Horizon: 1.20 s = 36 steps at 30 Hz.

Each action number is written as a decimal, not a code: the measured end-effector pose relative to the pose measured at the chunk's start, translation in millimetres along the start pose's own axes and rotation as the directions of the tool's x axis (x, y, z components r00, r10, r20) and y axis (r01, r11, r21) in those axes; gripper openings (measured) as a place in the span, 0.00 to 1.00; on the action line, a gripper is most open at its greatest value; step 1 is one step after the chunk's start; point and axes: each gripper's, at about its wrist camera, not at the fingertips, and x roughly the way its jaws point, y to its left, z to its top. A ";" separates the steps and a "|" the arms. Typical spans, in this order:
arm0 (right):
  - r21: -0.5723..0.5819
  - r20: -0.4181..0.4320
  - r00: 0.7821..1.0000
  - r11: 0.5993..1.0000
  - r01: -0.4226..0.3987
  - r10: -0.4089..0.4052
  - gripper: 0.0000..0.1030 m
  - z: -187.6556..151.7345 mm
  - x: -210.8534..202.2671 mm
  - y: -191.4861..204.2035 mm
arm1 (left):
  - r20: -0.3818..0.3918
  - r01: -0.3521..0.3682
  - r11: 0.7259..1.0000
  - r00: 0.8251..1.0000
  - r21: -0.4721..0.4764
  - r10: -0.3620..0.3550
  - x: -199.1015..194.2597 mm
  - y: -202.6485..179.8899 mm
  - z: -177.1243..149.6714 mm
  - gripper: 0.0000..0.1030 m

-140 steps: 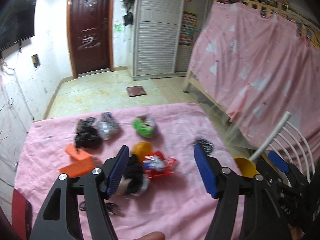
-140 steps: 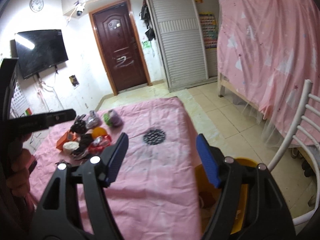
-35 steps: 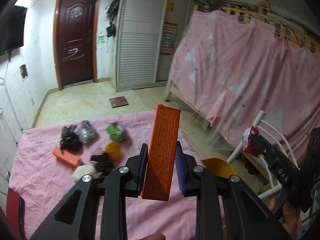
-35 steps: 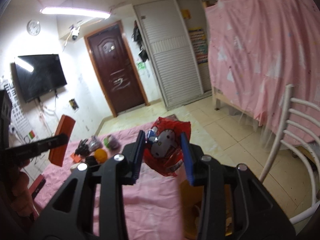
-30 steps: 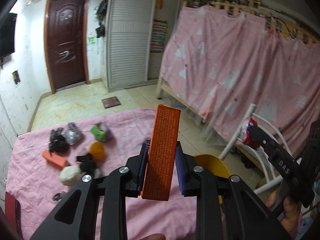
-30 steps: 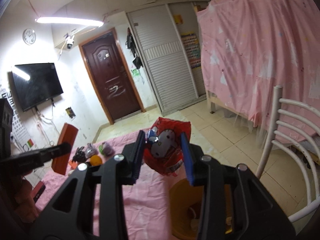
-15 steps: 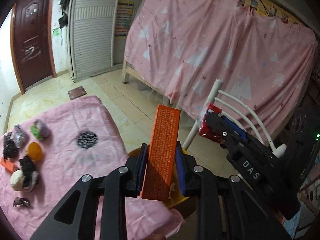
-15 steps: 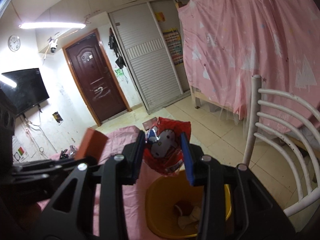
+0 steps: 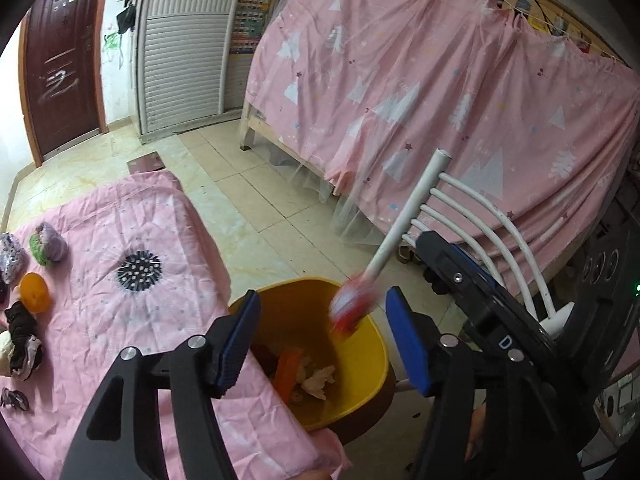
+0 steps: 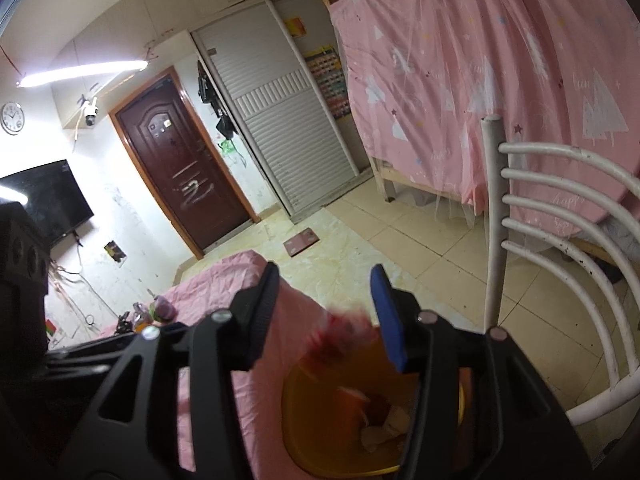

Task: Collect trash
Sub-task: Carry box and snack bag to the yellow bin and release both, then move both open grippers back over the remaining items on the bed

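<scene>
Red wrapper [image 9: 352, 308], blurred, hangs above the yellow bin's rim [image 9: 376, 344]; both grippers' jaws are opening, gripping nothing.

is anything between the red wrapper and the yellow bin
Nothing visible. The red wrapper is blurred in mid-air just over the rim of the yellow bin, clear of the right gripper, whose jaws are opening. The bin's mouth is open, with an orange box already inside.

— Any lettering legible in here?
— A white "D" on the right gripper [image 9: 502, 342]; a chalky scrawl resembling "2" on the brown door [image 10: 191, 189]. The wall posters' print is unreadable.
</scene>
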 end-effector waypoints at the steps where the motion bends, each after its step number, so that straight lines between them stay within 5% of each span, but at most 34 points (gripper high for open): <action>1: 0.000 -0.002 1.000 1.000 -0.001 0.001 0.44 0.1 0.8 1.0 | 0.004 -0.006 1.000 1.000 -0.005 0.006 -1.8 2.5 0.3 0.56; 21: -0.081 -0.036 0.999 0.996 -0.028 0.025 0.57 -9.2 13.5 34.1 | 0.085 -0.126 0.990 0.988 -0.064 0.131 -51.4 56.0 -4.2 0.57; 36: -0.162 -0.078 0.992 0.981 -0.106 0.094 0.58 -22.7 25.6 82.8 | 0.122 -0.192 0.970 0.970 -0.152 0.212 -86.7 113.6 -12.1 0.60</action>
